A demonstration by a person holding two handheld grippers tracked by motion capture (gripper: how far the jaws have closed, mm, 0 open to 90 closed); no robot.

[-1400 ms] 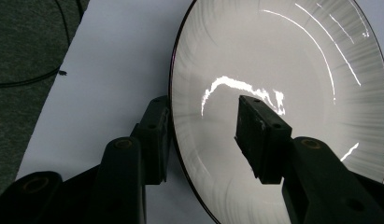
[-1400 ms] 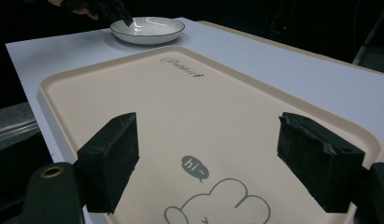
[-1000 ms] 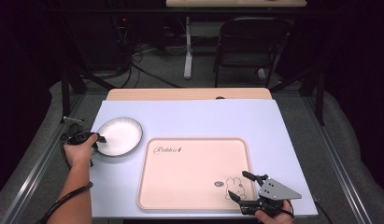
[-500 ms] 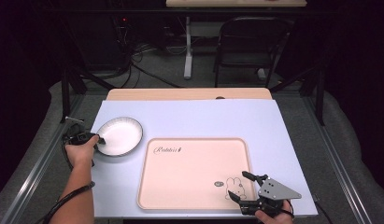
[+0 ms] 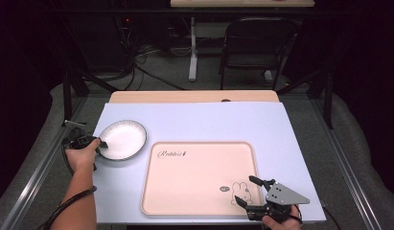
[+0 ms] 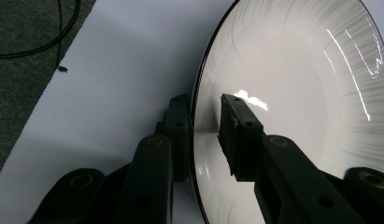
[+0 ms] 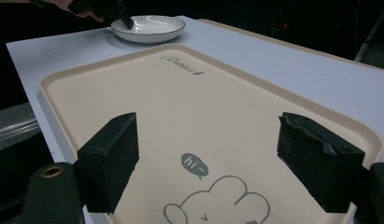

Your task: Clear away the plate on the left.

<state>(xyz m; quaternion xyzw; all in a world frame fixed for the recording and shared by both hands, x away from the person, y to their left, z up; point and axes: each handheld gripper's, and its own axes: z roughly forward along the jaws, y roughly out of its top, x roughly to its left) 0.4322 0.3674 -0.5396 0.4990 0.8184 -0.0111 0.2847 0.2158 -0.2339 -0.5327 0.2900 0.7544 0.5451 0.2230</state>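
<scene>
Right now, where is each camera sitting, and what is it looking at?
High view: above the person's side of the table, looking forward and down at the tray and plate; forearms and both grippers show.
Left gripper view: rides the left gripper, looking along its jaws, which straddle the plate's rim, one outside and one inside.
Right gripper view: rides the right gripper, looking across the tray between wide-open jaws toward the plate.
Shared: all three show the plate; the high and right gripper views share the tray.
</scene>
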